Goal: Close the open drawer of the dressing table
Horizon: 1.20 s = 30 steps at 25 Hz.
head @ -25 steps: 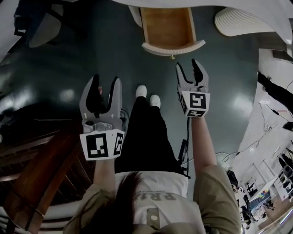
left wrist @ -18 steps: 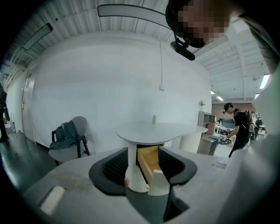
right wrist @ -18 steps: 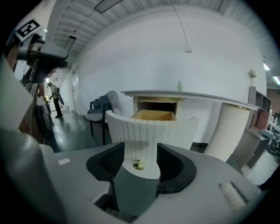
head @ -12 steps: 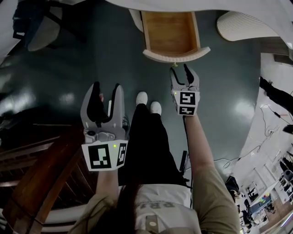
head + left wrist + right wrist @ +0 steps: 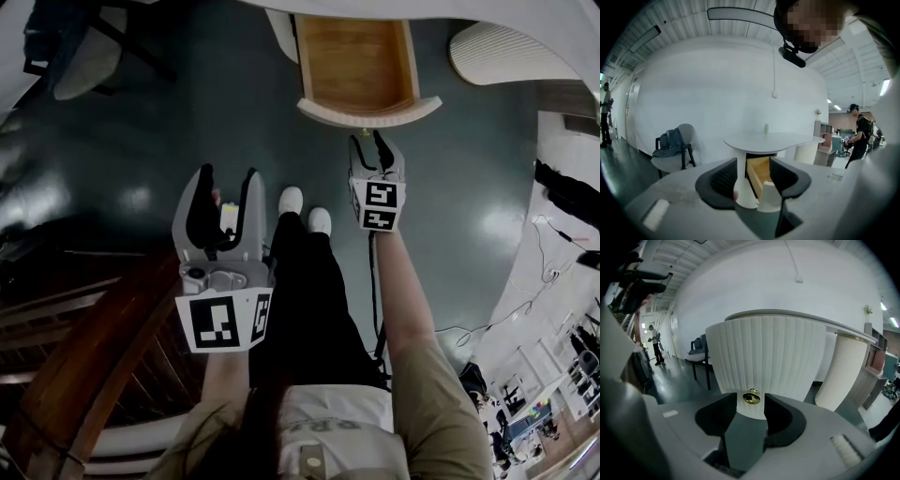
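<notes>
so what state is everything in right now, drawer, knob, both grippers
drawer: open, pulled out from under the table top, nothing seen inside
knob: on the drawer front, just at the right gripper's tips, not gripped
right gripper: jaws apart and closing, pads not on the knob
left gripper: open, nothing between the jaws
chair: upright, a bag or jacket lying on it

Glossy dark floor (image 5: 141, 122), white wall (image 5: 717, 84), grey chair (image 5: 675, 150)
</notes>
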Motion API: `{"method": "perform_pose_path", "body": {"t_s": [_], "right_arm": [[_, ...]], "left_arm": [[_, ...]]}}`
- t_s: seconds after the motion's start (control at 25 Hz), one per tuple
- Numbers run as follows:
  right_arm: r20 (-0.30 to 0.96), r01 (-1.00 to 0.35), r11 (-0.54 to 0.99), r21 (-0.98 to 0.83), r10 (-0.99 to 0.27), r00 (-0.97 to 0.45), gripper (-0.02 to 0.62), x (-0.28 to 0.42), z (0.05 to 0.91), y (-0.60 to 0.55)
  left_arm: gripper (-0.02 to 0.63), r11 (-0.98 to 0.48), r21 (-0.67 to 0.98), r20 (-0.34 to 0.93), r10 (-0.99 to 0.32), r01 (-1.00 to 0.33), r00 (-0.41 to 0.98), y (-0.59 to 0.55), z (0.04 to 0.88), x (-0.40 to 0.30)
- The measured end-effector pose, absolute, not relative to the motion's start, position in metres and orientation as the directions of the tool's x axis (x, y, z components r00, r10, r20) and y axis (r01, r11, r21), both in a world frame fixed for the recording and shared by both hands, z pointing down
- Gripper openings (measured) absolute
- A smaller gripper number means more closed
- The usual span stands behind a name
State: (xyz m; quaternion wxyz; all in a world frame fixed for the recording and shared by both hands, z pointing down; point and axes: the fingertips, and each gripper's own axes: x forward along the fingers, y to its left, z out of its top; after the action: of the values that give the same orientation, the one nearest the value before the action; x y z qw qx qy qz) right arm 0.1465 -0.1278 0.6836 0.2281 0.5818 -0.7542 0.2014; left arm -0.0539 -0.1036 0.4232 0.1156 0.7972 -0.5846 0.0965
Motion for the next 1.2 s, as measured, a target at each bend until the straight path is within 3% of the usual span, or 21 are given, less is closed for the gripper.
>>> {"method": "perform_pose_path", "body": {"t_s": [0.24, 1.2], "right_arm": [[0.581, -0.974, 0.225, -0.03, -0.789, -0.2, 0.112, 0.146, 0.687, -0.13], [0.605, -0.969, 0.24, -0.05, -0.765, -0.221, 0.106, 0.145, 0.691, -0.137]], "left_arm": [[0.219, -0.27, 0.084, 0.302, -0.91, -0.959, 0.283, -0.105, 0.433, -0.055], [0.219, -0.27, 0.073, 0.313, -0.908, -0.96, 0.279, -0.106, 0.447, -0.053]]}}
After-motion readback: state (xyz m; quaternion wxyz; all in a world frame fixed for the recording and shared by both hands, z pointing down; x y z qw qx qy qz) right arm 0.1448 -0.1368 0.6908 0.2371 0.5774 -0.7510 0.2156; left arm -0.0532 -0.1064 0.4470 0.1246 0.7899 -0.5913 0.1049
